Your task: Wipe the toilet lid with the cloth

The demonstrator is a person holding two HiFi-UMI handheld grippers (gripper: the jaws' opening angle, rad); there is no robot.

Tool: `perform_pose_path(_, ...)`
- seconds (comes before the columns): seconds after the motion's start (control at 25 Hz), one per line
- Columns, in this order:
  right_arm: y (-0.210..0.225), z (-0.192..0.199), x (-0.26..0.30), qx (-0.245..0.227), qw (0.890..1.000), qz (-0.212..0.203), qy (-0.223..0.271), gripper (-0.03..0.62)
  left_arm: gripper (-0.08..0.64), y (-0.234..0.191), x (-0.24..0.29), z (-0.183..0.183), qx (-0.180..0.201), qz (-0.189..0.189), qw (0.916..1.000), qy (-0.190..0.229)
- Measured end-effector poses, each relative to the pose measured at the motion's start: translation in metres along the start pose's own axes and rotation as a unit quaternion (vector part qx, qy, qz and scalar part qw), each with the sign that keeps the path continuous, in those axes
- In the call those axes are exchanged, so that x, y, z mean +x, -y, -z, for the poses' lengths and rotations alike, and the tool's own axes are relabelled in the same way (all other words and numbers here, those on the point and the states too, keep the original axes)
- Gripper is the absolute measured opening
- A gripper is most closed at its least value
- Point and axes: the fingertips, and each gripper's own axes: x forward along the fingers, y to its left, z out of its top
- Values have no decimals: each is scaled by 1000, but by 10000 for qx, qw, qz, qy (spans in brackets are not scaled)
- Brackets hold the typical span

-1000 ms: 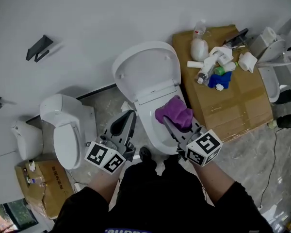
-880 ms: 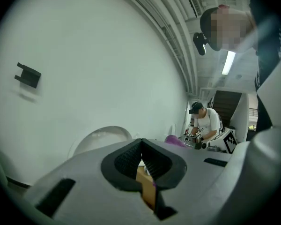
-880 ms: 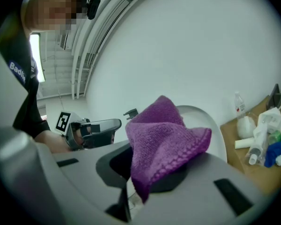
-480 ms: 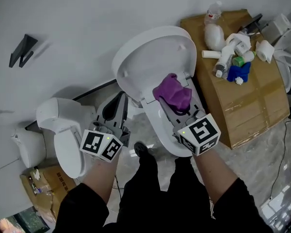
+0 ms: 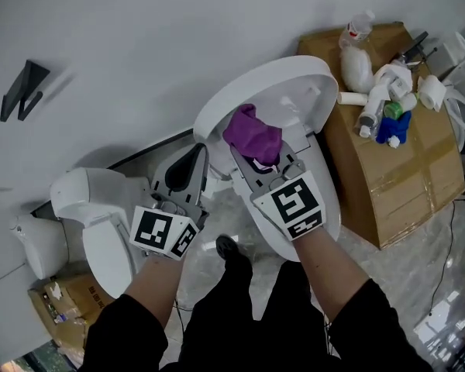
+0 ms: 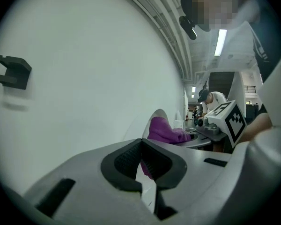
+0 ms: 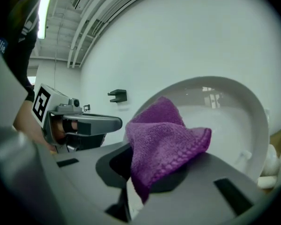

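The right gripper (image 5: 257, 155) pinches a purple terry cloth (image 5: 252, 132) between its jaws. In the right gripper view the cloth (image 7: 164, 146) stands up from the pressed jaws as a folded bunch, and one corner hangs down in front of them. The cloth is held in front of the inner face of the white oval toilet lid (image 5: 287, 91), which is raised and leans against the pale wall. From the head view the cloth lies over the lower part of the lid, near the hinge, above the white toilet bowl (image 5: 325, 208). Whether the cloth touches the lid (image 7: 225, 111), I cannot tell.

The left gripper (image 5: 190, 161) is just beside the toilet on its left side, lower than the cloth. Its jaws are pressed together and nothing is between them; in the left gripper view the dark pads (image 6: 126, 161) meet at the tip, and the purple cloth (image 6: 166, 130) is seen further behind them.

On the left of this gripper stands a second, smaller white toilet (image 5: 101, 208). On the right of the toilet is a brown cardboard box (image 5: 403, 177) with white bottles and a blue item on its top. A black bracket (image 5: 22, 90) is fixed on the wall, well apart from the lid.
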Motion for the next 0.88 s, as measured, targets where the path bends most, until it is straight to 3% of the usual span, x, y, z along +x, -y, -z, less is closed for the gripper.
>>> perform_pose_path(0.28, 4, -8, 22, -87, 9999, 116, 25, 55, 26, -5, 7, 21, 788, -38, 9959, -435)
perform_pose_path(0.4, 4, -12, 28, -174, 9997, 137, 86, 55, 71, -8, 10, 28, 882, -101, 9949, -479)
perform_pose_path(0.6, -1, -21, 38, -535, 9983, 11, 248, 55, 64, -15, 12, 27, 1034, -332, 9931, -446)
perform_pose_path(0.88, 7, -29, 50, -618, 9974, -131, 358, 55, 55, -19, 16, 28, 1030, -466, 9923, -502)
